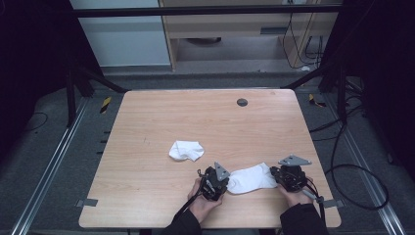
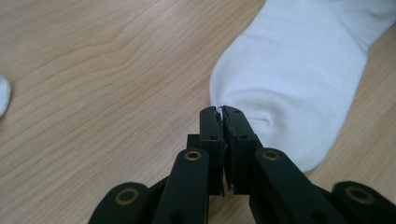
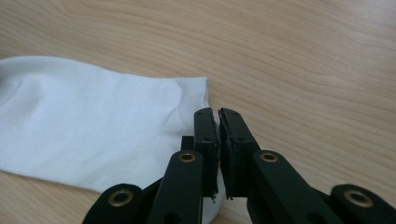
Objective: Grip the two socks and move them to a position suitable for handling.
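White sock (image 1: 250,178), soft knit, flat, lies at near edge of bench (image 1: 156,122) btwn both grippers. Bench: pale wood-grain laminate, smooth. Left gripper (image 2: 220,111) jaws clamped on sock's rounded toe end; right gripper (image 3: 216,112) jaws clamped on straight ribbed cuff edge. 2nd white sock (image 1: 186,150), crumpled, just beyond. Jaws matte black w/ brass rivets. No readable text.

- The left hand-held gripper (image 1: 221,180), held in the left hand (image 1: 204,201), points toward the right one, jaws pressed together.
- The right hand-held gripper (image 1: 277,175), in the right hand (image 1: 295,197), faces it, jaws likewise closed.
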{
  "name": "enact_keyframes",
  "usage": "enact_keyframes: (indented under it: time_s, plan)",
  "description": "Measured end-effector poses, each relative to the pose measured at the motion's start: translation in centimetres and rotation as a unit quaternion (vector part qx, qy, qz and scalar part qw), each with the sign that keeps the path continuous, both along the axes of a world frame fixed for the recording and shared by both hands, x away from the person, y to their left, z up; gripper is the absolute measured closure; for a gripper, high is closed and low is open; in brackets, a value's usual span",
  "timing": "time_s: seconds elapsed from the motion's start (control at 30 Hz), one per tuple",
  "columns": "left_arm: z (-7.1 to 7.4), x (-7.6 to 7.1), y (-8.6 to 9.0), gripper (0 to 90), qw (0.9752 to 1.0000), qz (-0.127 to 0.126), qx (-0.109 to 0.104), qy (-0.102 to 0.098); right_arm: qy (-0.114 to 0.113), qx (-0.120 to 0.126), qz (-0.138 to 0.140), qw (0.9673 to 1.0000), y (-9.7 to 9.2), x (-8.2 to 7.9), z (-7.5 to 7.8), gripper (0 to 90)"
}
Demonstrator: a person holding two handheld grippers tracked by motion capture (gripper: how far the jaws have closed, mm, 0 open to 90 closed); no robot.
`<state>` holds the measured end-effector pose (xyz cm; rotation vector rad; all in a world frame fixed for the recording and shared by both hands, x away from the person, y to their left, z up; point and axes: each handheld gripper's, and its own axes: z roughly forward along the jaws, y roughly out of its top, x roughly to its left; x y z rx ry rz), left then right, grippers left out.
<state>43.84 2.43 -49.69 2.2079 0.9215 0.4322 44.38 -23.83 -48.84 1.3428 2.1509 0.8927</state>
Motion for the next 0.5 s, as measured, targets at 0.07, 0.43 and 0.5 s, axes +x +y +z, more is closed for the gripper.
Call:
enact_keyframes:
  time_s: [0.07, 0.43, 0.5]
  plan:
    - [0.0, 0.1, -0.1, 84.9, 1.0, 0.002, 0.0, -0.001, 0.003, -0.002, -0.002, 1.0, 0.0, -0.1, 0.0, 85.7]
    - [1.9, 0.5, 2.3, 52.6, 0.9992, -0.006, -0.028, -0.028, -0.019, 0.016, -0.012, 0.9996, -0.1, -0.9, 0.7, 70.9]
    - [2.9, 0.6, 3.7, 49.3, 0.9986, -0.001, -0.04, -0.034, -0.035, 0.026, -0.001, 0.999, 0.0, -0.9, 1.1, 67.8]
